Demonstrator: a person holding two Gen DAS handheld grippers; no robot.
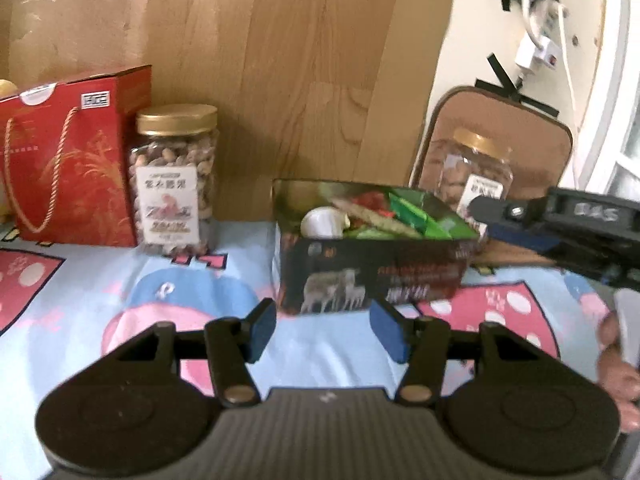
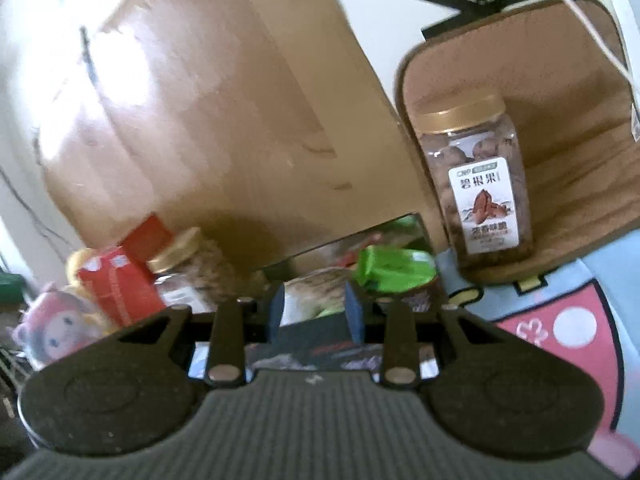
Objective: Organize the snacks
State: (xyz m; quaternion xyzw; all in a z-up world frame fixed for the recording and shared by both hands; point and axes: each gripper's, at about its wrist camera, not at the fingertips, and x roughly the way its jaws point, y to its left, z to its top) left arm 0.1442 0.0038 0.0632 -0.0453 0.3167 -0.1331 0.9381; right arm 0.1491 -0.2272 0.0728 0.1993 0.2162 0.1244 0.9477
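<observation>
A dark open box stands on the cartoon-print cloth, filled with green packets, a tan wrapped snack and a white round item. My left gripper sits just in front of the box, open, with nothing between its blue pads. In the left wrist view my right gripper reaches in at the box's right end. In its own view the right gripper hovers over the box, open, with the green packets just beyond its pads and nothing pinched.
A red gift box and a gold-lidded nut jar stand at the left. A second jar rests on a brown cushion at the right. A wooden board rises behind. A hand shows at the right edge; a plush toy lies far left.
</observation>
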